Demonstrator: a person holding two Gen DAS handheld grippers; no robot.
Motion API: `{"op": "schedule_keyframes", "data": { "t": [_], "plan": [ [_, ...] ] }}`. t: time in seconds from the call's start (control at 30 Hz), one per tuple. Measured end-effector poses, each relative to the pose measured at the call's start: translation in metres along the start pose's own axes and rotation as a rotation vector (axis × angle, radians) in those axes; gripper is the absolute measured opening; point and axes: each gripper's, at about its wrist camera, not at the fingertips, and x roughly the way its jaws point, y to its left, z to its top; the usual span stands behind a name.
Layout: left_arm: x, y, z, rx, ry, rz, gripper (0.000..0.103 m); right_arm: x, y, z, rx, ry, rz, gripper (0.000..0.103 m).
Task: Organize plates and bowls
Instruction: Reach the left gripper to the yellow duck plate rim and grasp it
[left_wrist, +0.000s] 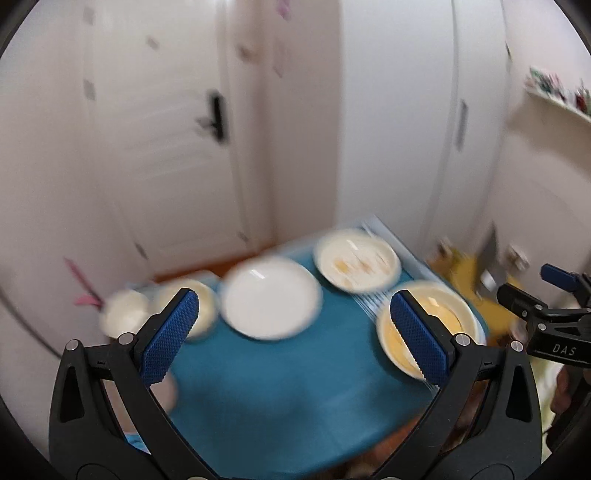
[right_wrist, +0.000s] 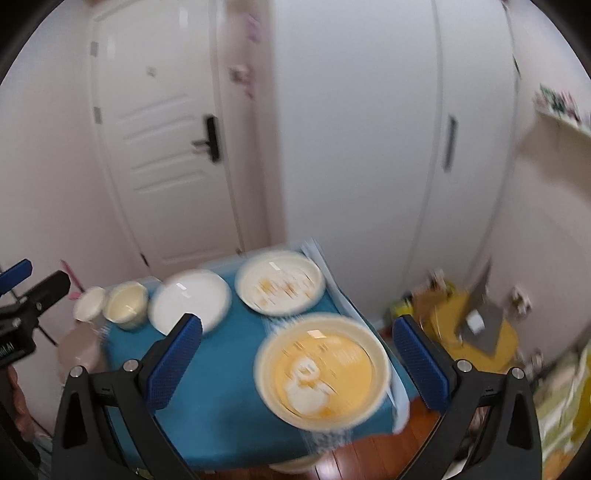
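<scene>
Both pictures are blurred, so small details are not clear. The left gripper (left_wrist: 293, 336) is wide open and holds nothing; it hangs above the table with the blue cloth (left_wrist: 295, 387). Between its fingers and further ahead lies a plain white plate (left_wrist: 271, 297). Behind its left finger stand a cream bowl (left_wrist: 205, 308) and, just beside that one, a small white bowl (left_wrist: 123, 314). Behind its right finger sits a yellow plate with a cream rim (left_wrist: 443, 314), partly hidden. Ahead and a little to the right lies a cream plate with orange marks (left_wrist: 356, 258).

The right gripper (right_wrist: 297, 362) is also wide open and empty. The yellow plate lies between its fingers, closer to the right one, near the table edge. The white plate is behind its left finger. A white door (right_wrist: 162, 147) stands far ahead.
</scene>
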Motion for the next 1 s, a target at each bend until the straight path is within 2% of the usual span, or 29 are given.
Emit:
{"op": "schedule_keyframes", "data": {
  "t": [0.17,0.27,0.4,0.47,0.63,0.77,0.83,1.0],
  "plan": [
    [0.091,-0.042,-0.02,0.046,0.183,-0.128,0.103,0.052,-0.063,-0.036,0.108,0.117,-0.037,0.103],
    [0.135,-0.063,-0.037,0.055,0.289,-0.185,0.1,0.08,-0.099,-0.054,0.173,0.19,0.001,0.102],
    [0.187,-0.085,-0.054,0.041,0.423,-0.199,0.085,0.118,-0.131,-0.072,0.207,0.297,0.087,0.084],
    [0.205,-0.092,-0.06,0.034,0.476,-0.202,0.082,0.136,-0.14,-0.08,0.218,0.356,0.142,0.074],
    [0.231,-0.101,-0.072,0.005,0.572,-0.196,0.071,0.167,-0.149,-0.087,0.231,0.446,0.26,0.056],
    [0.251,-0.108,-0.077,-0.01,0.613,-0.175,0.061,0.189,-0.157,-0.087,0.24,0.488,0.321,0.047],
    [0.257,-0.108,-0.078,-0.022,0.624,-0.167,0.054,0.197,-0.159,-0.086,0.236,0.508,0.35,0.037],
    [0.268,-0.109,-0.078,-0.035,0.65,-0.156,0.045,0.211,-0.16,-0.082,0.208,0.534,0.394,0.029]
  ]
}}
